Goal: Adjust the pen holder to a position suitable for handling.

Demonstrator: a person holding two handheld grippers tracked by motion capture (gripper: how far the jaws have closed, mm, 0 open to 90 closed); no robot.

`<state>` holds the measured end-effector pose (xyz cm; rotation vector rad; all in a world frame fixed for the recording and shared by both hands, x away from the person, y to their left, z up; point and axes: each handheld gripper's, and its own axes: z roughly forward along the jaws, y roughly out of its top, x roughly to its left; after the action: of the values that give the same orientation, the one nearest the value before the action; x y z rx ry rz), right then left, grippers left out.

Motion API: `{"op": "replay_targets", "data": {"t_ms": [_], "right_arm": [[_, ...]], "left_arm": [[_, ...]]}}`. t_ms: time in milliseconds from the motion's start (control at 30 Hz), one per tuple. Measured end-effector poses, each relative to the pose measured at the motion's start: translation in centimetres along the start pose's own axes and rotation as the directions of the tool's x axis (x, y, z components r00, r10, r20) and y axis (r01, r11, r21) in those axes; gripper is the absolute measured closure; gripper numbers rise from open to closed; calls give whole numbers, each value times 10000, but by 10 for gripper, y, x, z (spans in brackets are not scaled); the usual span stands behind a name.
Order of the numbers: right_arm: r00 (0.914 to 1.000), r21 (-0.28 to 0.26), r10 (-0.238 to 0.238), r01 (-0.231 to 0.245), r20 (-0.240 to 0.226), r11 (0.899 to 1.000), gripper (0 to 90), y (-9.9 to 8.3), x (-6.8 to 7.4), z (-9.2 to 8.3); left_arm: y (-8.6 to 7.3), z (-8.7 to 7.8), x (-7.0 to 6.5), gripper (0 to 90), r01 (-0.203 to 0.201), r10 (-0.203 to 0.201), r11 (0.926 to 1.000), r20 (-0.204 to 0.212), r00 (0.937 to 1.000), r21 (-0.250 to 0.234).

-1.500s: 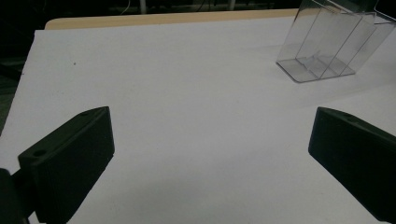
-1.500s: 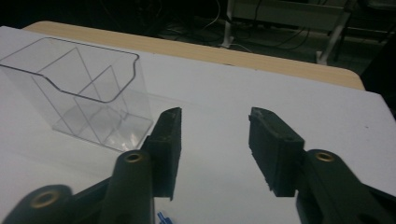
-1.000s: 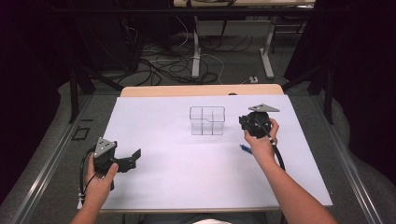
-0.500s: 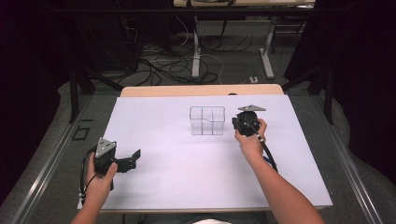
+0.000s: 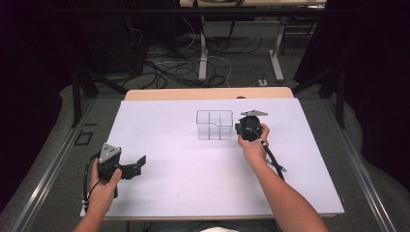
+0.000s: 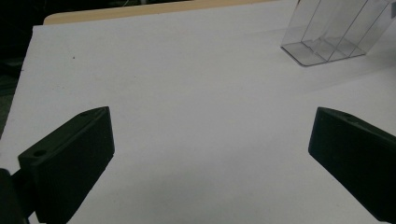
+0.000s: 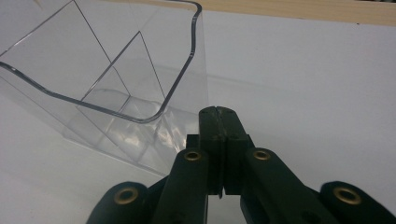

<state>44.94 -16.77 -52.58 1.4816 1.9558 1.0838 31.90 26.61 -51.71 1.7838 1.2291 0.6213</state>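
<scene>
A clear plastic box [image 5: 214, 124] with inner dividers stands empty on the white table top [image 5: 193, 183], a little past the middle. My right gripper [image 5: 240, 128] is shut, with nothing between its jaws. In the right gripper view its tip [image 7: 218, 112] sits low beside the box's [image 7: 107, 79] right wall, by the near corner; I cannot tell whether it touches. My left gripper [image 5: 139, 166] rests near the front left of the table, open and empty. In the left gripper view its jaws [image 6: 210, 135] stand wide apart over bare table, with the box [image 6: 334, 32] far off at the upper right.
The right gripper's cable [image 5: 270, 157] trails back along the forearm over the table. A wooden strip [image 5: 208, 93] edges the far side of the table. Beyond it, table legs and loose cables [image 5: 193, 58] lie on the floor.
My right gripper has moved left and down, from a spot to the right of the box to right beside its right wall. The left gripper has stayed put.
</scene>
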Motion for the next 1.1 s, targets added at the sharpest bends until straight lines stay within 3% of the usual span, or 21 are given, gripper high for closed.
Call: {"op": "replay_targets", "data": {"t_ms": [200, 300, 667, 1100], "right_arm": [[9994, -161, -46, 40, -353, 9999, 900, -1, 2, 6], [9993, -184, -192, 187, -310, 9997, 900, -1, 2, 7], [9992, -180, 48, -55, -394, 9998, 900, -1, 0, 12], [9990, -213, -56, 46, -444, 9998, 900, 1, 0, 15]], "left_arm": [[-1, 0, 1, 2, 1, -1, 10000, 6, 10000, 42], [-1, 0, 2, 2, 30, -30, 10000, 11, 10000, 24], [-1, 0, 1, 2, 76, -76, 10000, 53, 10000, 17], [-1, 0, 1, 2, 160, -160, 9999, 42, 9999, 36]]}}
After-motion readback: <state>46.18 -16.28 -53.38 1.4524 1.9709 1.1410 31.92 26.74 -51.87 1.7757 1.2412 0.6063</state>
